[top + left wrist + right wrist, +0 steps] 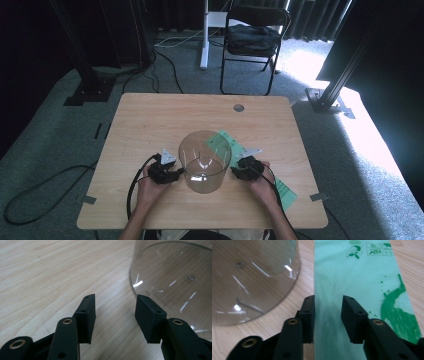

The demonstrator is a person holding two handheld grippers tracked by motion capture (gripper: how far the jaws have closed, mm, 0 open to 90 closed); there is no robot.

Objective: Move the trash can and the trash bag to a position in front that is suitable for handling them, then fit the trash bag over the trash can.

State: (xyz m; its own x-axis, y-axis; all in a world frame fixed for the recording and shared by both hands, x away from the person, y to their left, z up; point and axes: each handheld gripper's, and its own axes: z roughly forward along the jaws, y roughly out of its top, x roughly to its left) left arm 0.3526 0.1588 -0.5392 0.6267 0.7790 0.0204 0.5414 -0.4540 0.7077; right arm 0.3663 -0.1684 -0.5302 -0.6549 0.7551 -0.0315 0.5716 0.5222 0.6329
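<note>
Right tool (327, 320) open over green bag (357, 277), beside clear tub (249, 277).

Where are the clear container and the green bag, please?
clear container (204, 162), high view, front wall.
green bag (352, 277), right gripper view, plain middle area.

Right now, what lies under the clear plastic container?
Under and behind the clear plastic container, bare wooden table shows through its base, and a green plastic bag passes behind its right side. Whether the bag reaches beneath the base cannot be told.
</note>
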